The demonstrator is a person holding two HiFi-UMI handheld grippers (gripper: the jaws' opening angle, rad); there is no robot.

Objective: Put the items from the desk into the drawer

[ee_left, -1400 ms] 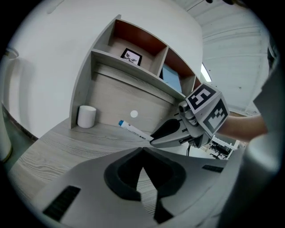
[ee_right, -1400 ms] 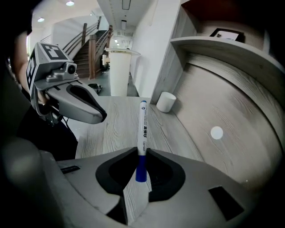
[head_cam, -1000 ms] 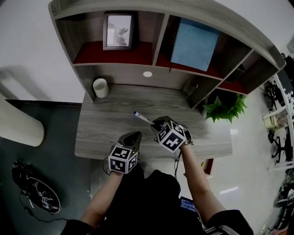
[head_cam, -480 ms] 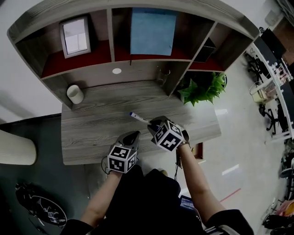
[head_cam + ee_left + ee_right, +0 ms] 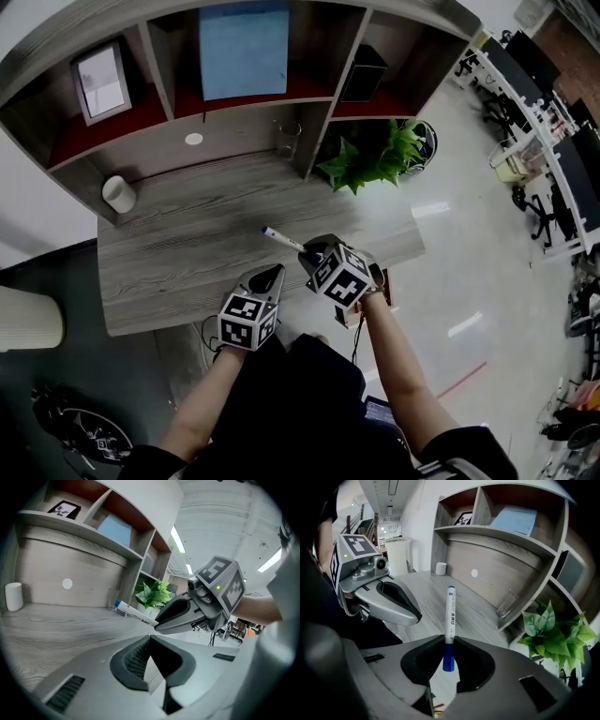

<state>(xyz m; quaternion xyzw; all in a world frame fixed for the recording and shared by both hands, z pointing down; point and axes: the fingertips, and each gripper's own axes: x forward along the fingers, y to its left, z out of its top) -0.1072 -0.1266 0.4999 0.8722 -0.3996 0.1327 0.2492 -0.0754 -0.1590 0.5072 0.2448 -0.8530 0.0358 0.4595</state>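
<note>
A white marker with a blue cap (image 5: 282, 240) sticks out over the grey wooden desk (image 5: 178, 253), with my right gripper (image 5: 314, 254) shut on its blue end. The right gripper view shows the marker (image 5: 450, 613) pinched between the pads at the right gripper (image 5: 449, 644), pointing at the shelf back. My left gripper (image 5: 273, 276) hangs just left of it at the desk's front edge. In its own view the left gripper (image 5: 150, 639) has its jaw tips together with nothing between them. The marker (image 5: 135, 613) and right gripper (image 5: 161, 623) show ahead. No drawer is clearly visible.
A white cup (image 5: 119, 193) stands at the desk's back left and a clear glass (image 5: 288, 139) by the shelf divider. A green plant (image 5: 375, 159) sits at the right end. The shelves hold a picture frame (image 5: 101, 82), a blue folder (image 5: 242, 49) and a black box (image 5: 361, 70).
Both grippers have shifted to the right along the desk's front edge, towards its right end. The marker stays gripped in the right one. The left stays shut.
</note>
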